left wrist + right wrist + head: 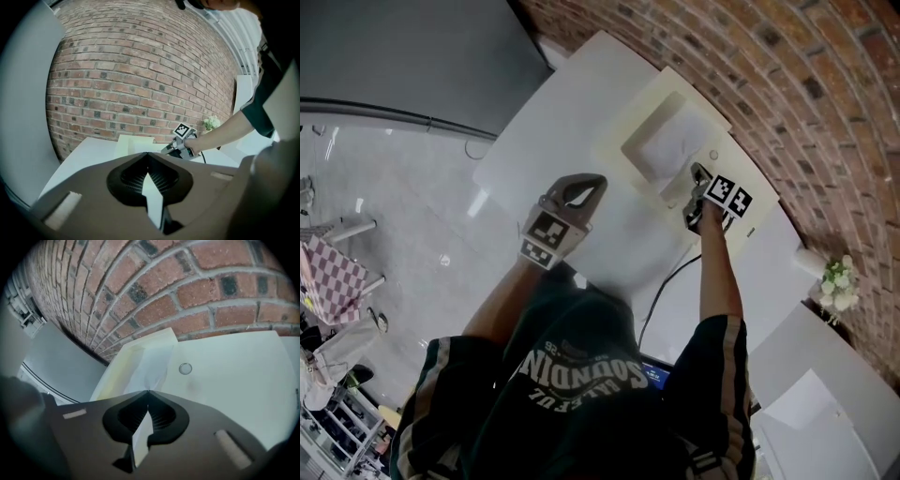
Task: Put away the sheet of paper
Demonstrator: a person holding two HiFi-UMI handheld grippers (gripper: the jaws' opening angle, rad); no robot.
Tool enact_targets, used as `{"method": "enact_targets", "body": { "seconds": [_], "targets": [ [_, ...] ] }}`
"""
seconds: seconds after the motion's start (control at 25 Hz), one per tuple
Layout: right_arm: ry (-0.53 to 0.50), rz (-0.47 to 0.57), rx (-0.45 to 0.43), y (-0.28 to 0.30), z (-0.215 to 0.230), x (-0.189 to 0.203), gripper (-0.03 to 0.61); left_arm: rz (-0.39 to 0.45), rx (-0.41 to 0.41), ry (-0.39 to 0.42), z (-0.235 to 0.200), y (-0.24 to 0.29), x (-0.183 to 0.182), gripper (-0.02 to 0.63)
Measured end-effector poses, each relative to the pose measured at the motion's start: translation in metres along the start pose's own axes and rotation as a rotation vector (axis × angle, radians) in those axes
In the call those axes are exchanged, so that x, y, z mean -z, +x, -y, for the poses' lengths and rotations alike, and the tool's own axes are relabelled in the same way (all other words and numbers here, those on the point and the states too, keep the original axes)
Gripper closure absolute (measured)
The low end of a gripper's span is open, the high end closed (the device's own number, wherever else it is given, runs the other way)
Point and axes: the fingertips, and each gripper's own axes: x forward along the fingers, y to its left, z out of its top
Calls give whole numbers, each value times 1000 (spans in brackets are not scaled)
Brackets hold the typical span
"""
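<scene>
A white sheet of paper [664,141] lies in the sunken well of a cream tray [619,141] on the white table [553,122]. My right gripper [696,174] is at the sheet's near right edge. In the right gripper view its jaws meet at the tips [148,391], and the paper [154,364] rises in a crease straight into them, so it is shut on the sheet's edge. My left gripper [598,181] hovers over bare table to the left of the tray, shut on nothing [148,153]. From there I see the right gripper [171,147] at the tray [133,143].
A brick wall [787,84] runs close behind the tray. A small round knob [185,368] sits on the tray's flat part. A black cable [661,291] trails off the table's near edge. White flowers [837,281] stand at the right, and a second white surface [825,394] lies lower right.
</scene>
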Motion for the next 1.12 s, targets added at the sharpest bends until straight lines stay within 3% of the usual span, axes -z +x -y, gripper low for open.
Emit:
{"method": "enact_targets", "body": {
  "seconds": [0.4, 0.84, 1.12],
  "targets": [
    [-257, 179, 73, -72, -26, -19, 578, 36, 62, 40, 14, 4, -20, 604],
    [-422, 424, 62, -174, -87, -33, 578, 80, 131, 98, 35, 10, -48, 604],
    [-427, 561, 85, -217, -109, -21, 578, 109, 149, 128, 44, 8, -65, 604]
  ]
}}
